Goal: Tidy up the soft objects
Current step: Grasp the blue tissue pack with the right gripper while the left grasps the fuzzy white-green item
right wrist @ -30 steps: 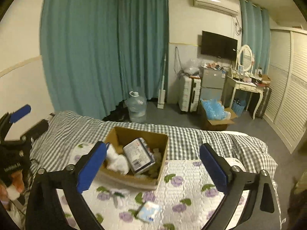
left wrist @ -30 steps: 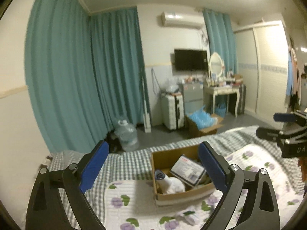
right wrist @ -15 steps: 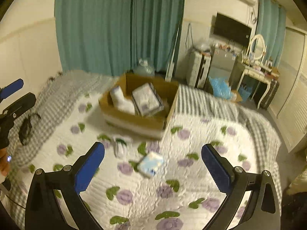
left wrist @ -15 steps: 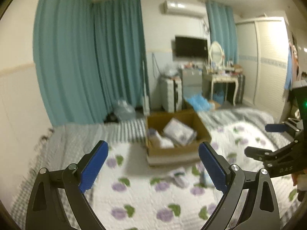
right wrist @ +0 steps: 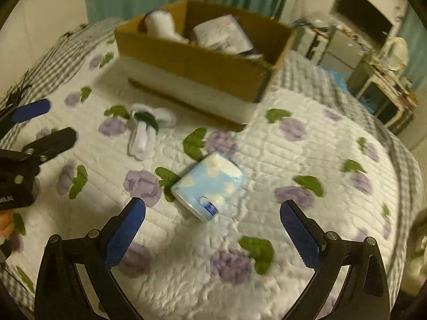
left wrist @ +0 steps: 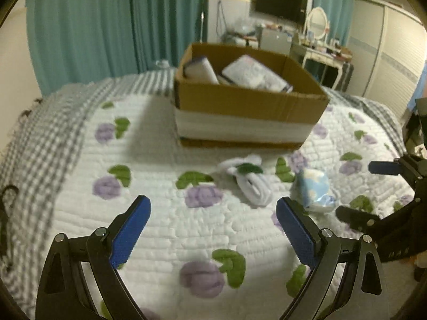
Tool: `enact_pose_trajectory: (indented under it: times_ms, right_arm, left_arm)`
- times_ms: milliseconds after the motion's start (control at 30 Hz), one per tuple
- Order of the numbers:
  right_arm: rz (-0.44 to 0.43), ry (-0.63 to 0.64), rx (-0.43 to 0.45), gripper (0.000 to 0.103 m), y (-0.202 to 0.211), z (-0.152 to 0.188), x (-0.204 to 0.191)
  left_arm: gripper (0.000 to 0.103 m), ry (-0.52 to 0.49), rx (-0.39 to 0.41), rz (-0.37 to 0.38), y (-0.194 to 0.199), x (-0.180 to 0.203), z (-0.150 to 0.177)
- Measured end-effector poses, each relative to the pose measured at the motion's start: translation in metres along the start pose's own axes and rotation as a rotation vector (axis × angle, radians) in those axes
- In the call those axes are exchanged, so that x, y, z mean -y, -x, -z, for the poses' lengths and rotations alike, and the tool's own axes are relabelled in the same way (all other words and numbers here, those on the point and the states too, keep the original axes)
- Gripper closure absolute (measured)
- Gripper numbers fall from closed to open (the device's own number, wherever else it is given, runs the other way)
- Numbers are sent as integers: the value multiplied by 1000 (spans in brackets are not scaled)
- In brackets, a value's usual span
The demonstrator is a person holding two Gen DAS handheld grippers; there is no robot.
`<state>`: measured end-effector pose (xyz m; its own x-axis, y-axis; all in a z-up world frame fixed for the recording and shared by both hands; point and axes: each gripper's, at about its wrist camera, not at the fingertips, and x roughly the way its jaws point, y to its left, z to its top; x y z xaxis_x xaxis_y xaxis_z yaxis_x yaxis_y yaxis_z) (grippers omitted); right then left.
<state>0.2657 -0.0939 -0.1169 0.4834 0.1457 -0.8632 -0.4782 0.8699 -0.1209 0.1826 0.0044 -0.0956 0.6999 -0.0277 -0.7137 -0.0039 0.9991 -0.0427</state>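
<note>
Two loose items before cardboard box [right wrist: 202,64], socks [right wrist: 145,130], tissue pack [right wrist: 209,186]

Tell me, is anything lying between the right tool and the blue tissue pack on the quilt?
Nothing visible does. The right tool is open, and the blue tissue pack lies just ahead of it on bare quilt. The white socks lie off to the left.

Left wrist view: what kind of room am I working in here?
Most likely a bedroom: the work surface is a bed with a floral quilt, and behind it stand a vanity table with an oval mirror and a wall-mounted TV.
</note>
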Motion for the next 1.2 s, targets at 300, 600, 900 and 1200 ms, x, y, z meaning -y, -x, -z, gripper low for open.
enact_pose_trajectory:
  times_ms: [300,600,900,1200]
  right_arm:
    - [-56,63,-108,2,-60,-16,2]
    - [-107,-44,-163,26,-77,-22,33]
    - [-71,-155,-42,28,-45,-30,79]
    - [-79,-152,-40,29,-48,-27,78]
  left_arm:
    - [6,-42,-71,5,-49,2,3]
    - [6,-93,-94,23,-66,12,-8]
    - [8,-127,-117,28,-84,29,-18]
    - [29,-94,-168,17,-123,35,-19]
